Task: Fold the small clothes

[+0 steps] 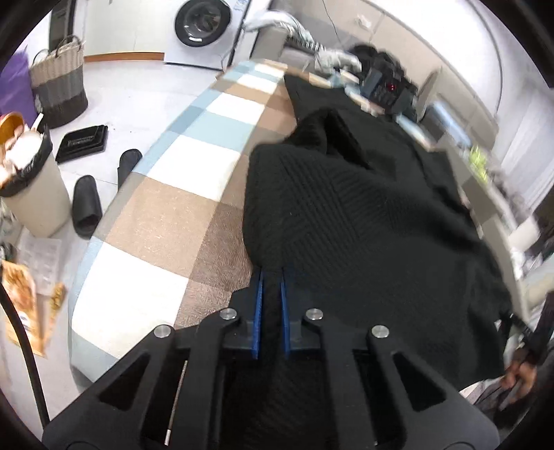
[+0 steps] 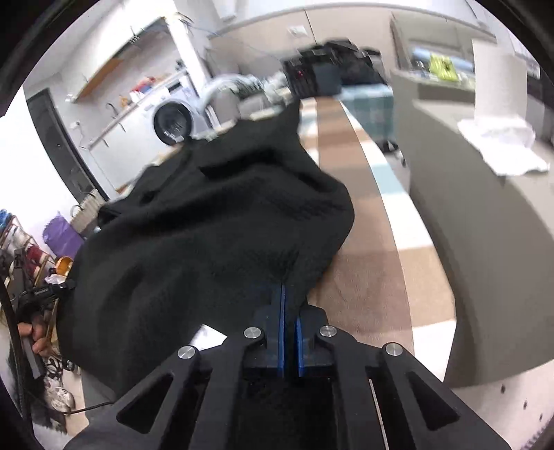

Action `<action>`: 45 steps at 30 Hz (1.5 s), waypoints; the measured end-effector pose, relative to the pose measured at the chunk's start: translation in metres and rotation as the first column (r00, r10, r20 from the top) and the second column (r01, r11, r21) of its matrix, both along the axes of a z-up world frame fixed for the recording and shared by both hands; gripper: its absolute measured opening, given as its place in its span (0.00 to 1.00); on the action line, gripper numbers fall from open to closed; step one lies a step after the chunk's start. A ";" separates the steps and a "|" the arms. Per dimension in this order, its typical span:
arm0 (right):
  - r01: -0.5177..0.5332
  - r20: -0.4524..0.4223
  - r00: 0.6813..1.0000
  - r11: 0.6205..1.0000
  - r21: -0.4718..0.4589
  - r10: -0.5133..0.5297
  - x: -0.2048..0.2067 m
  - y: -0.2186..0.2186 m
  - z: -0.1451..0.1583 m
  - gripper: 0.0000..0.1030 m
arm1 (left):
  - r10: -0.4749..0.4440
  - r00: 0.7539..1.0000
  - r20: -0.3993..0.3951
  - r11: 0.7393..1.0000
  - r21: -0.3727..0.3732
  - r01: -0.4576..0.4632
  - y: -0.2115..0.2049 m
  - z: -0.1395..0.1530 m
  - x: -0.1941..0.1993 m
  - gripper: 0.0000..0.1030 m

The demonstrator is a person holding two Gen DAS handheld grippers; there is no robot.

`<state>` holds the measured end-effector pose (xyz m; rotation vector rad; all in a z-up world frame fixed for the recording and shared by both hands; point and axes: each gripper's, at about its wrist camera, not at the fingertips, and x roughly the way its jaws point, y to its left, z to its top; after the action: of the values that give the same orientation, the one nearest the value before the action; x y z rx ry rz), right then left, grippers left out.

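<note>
Checked in brown, white and pale blue, a cloth-covered bench (image 1: 166, 214) runs away from both cameras toward 12 o'clock and carries the work. Most of its far half is covered by a black knitted garment (image 1: 346, 221), spread across the bench with a rumpled fold raised at about 12 o'clock in the left wrist view; in the right wrist view the same garment (image 2: 207, 235) is seen bunched and lifted off the bench toward 10 o'clock.

Its near hem is held at two separate points, a placing judged to keep the edge stretched between them so that it can be carried over in one fold. The left tool (image 1: 271, 277) is closed down on the hem, black knit being pinched between its blue pads at 6 o'clock. The right tool (image 2: 289, 294) is closed in the same way on a lower corner of the garment, with fabric drawn into a taut ridge above the pads.

A washing machine (image 1: 204, 24) stands on the floor at 11 o'clock, a woven basket (image 1: 59, 86) at 10 o'clock, and black slippers (image 1: 86, 204) lie beside the bench at 9 o'clock.
</note>
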<state>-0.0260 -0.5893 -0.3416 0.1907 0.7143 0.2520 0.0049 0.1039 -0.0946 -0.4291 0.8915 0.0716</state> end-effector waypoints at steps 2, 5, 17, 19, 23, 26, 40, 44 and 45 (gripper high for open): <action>0.024 0.038 0.999 0.999 0.028 -0.025 -0.009 -0.008 0.007 0.04 | 0.006 0.999 0.033 1.000 0.009 -0.006 0.001 0.009 -0.007 0.05; 0.048 0.111 0.992 0.995 0.089 -0.058 -0.028 -0.022 0.022 0.04 | 0.005 0.996 0.089 1.000 0.026 -0.008 0.000 0.029 -0.023 0.03; 0.035 0.320 0.943 0.986 0.165 -0.087 -0.064 -0.029 0.081 0.04 | 0.026 0.956 0.292 0.997 0.057 -0.045 0.011 0.110 -0.067 0.03; 0.058 0.303 0.948 0.990 0.128 -0.095 -0.045 -0.021 0.082 0.04 | 0.024 0.953 0.301 0.996 0.069 -0.047 0.012 0.110 -0.056 0.03; 0.102 0.217 0.969 0.991 0.089 -0.119 0.003 -0.006 0.075 0.04 | 0.040 0.963 0.265 0.994 0.092 -0.066 0.015 0.092 -0.013 0.03; 0.128 0.155 0.978 0.989 0.079 -0.139 0.031 -0.002 0.066 0.04 | 0.045 0.975 0.218 0.993 0.092 -0.067 0.018 0.073 0.018 0.04; 0.102 -0.069 0.993 0.982 0.159 -0.092 0.068 -0.019 0.013 0.57 | 0.145 0.988 0.049 0.989 -0.011 -0.144 0.045 0.015 0.057 0.62; 0.062 -0.083 0.995 0.991 0.119 -0.052 0.079 -0.004 0.006 0.57 | 0.085 0.995 0.051 0.996 -0.014 -0.084 0.031 0.007 0.077 0.62; 0.058 -0.089 0.995 0.993 0.100 -0.049 0.082 -0.001 0.004 0.57 | 0.072 0.996 0.051 0.997 -0.015 -0.071 0.028 0.005 0.082 0.60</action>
<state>0.0565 -0.5900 -0.3376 0.3196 0.7811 0.2301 0.0871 0.1318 -0.0895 -0.4729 0.8262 0.1199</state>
